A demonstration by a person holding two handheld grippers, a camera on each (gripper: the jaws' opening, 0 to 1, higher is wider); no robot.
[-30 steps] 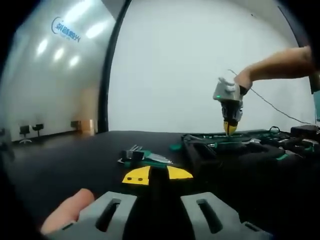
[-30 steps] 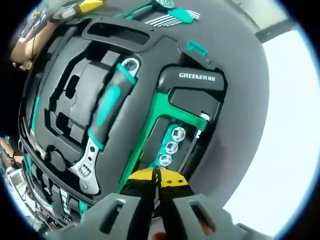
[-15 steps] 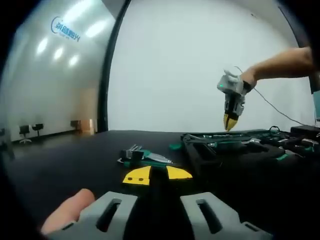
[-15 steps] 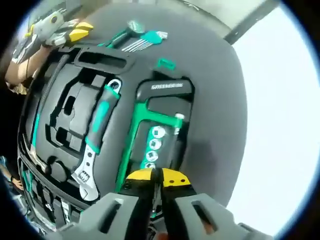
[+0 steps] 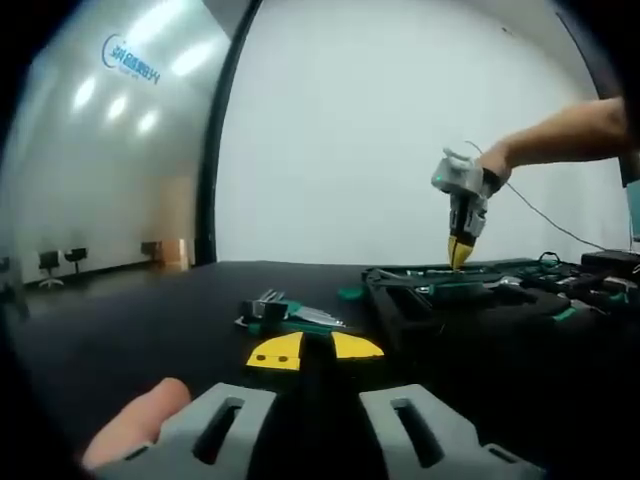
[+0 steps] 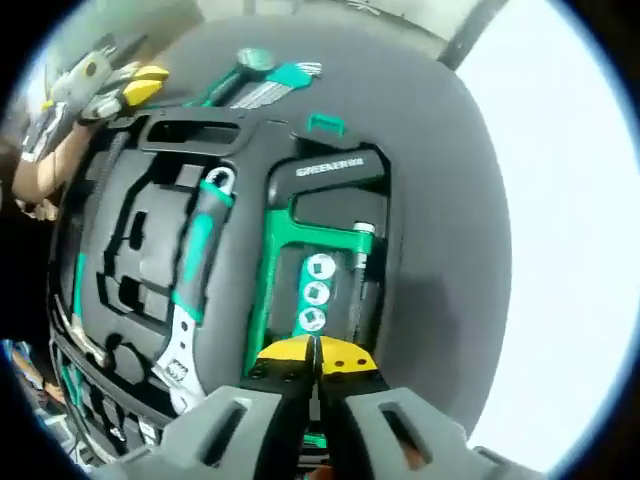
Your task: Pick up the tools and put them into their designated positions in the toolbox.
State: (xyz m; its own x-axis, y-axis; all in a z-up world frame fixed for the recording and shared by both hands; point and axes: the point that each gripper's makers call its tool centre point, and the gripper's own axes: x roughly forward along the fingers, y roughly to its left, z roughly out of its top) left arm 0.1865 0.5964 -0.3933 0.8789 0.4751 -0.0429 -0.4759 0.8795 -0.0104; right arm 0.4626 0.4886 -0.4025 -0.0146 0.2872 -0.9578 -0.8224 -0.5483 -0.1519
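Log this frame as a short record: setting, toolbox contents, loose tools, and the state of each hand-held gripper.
setting: dark table, white wall behind
toolbox: open, black tray with shaped slots
seated tools: adjustable wrench with teal grip; green hacksaw frame; three sockets in a row
empty slots: several, beside the wrench
loose tools: hex key set on the table outside the toolbox
left hand-held gripper: low over the table, yellow tips together, nothing held
right hand-held gripper: above the hacksaw slot, tips together, nothing held
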